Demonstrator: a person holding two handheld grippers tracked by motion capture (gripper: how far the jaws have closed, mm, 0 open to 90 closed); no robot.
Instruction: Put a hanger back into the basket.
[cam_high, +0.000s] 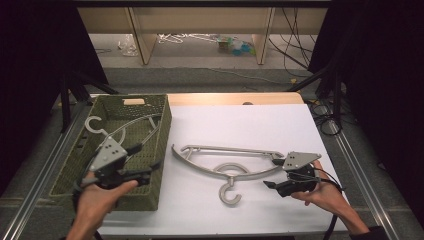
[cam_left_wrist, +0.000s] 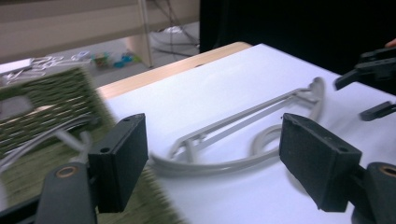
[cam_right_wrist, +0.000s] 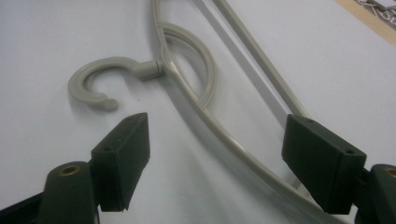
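Observation:
A grey plastic hanger (cam_high: 215, 172) lies flat on the white tabletop, hook (cam_high: 229, 196) toward the near edge. My right gripper (cam_high: 271, 173) is at its right end. In the right gripper view the jaws (cam_right_wrist: 217, 158) stand wide with the hanger's curved arm (cam_right_wrist: 219, 135) running between them, untouched by the pads. A second grey hanger (cam_high: 125, 127) lies inside the green woven basket (cam_high: 165, 130). My left gripper (cam_high: 149, 156) hovers over the basket's right wall, pointing at the table hanger (cam_left_wrist: 243, 114). Its jaws (cam_left_wrist: 215, 163) are open and hold nothing.
The basket takes up the table's left side. A light wooden strip (cam_high: 235, 98) borders the white surface at the back. Metal rails (cam_high: 47, 165) run along both sides of the table. Beyond it are floor, cables and wooden furniture legs (cam_high: 142, 42).

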